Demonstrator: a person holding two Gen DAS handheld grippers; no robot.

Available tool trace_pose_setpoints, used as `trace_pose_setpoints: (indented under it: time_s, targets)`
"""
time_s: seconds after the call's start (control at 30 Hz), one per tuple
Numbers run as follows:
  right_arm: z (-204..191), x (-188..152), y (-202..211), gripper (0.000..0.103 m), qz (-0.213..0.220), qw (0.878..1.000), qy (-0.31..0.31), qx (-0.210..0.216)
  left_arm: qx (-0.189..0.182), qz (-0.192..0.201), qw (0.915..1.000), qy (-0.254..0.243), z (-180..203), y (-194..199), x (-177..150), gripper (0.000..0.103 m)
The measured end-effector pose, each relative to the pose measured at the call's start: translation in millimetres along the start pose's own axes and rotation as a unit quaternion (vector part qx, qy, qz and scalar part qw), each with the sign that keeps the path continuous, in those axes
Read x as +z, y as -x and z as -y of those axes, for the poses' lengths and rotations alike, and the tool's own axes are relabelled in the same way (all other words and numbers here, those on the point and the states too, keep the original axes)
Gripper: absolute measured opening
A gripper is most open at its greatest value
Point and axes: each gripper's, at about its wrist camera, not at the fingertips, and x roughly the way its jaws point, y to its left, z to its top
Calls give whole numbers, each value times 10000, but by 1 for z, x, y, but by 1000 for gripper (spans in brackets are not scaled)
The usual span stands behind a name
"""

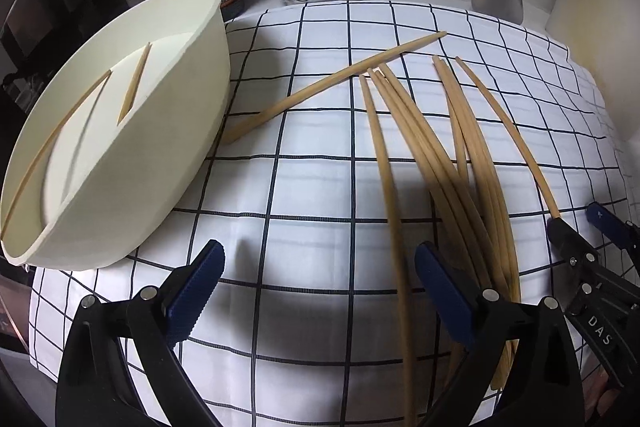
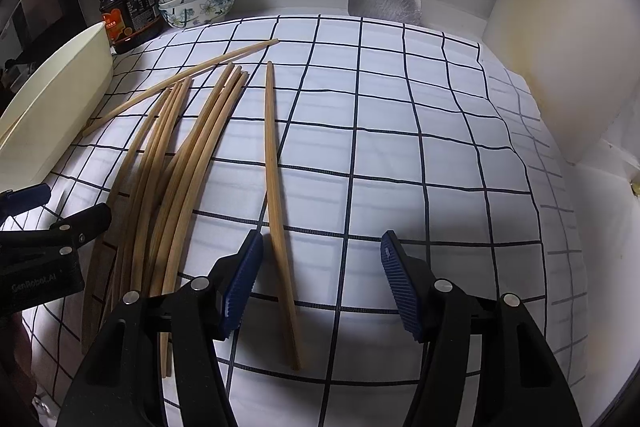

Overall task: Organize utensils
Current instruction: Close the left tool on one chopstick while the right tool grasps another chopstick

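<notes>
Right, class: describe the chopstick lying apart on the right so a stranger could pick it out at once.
Start at the checked cloth, then find the chopstick bundle beside the white basin. Right of it lies the lone chopstick, touching none, its near end between the right gripper fingers.

Both hand-held grippers, left (image 1: 320, 291) and right (image 2: 322, 285), gape empty.

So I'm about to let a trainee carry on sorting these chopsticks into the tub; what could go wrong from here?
1. The right gripper is open around a lone chopstick; the thin round stick could roll or slip out as it closes.
2. The bundle of chopsticks overlaps itself, so a grab there may drag neighbours.
3. The white tub sits tilted with two chopsticks inside; a nudge might shift it.
</notes>
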Motion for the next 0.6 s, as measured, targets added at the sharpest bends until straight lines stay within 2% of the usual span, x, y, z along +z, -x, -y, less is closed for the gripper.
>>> trace_pose_setpoints:
  time_s: [0.2,0.23,0.27,0.3,0.37,0.43,0.47,0.53,0.6]
  targets:
    - [-6,6,-5,59,114,9998,159,35,-1,-7,10000,48,1,-9,3,95]
    - [-7,7,-6,58,129,9997,184,55,-45,-1,10000,82,1,-10,3,92]
    - [-8,9,-7,51,146,9996,211,98,-122,20,9999,114,0,-10,3,89]
    - [-9,10,-8,47,155,9995,236,154,-190,42,9997,121,0,-9,4,81]
    - [-14,13,-9,27,171,9989,344,261,-308,91,9995,65,3,-6,4,69]
    - [-20,14,-8,12,173,9983,465,307,-364,133,9992,2,6,-2,3,54]
    - [-23,14,-8,8,175,9980,536,290,-371,159,9992,-16,8,0,3,48]
    - [-27,13,-8,7,177,9977,587,298,-441,186,9989,-18,10,2,2,18]
    - [-25,12,-7,6,161,9978,532,375,-454,185,9988,-27,11,4,1,7]
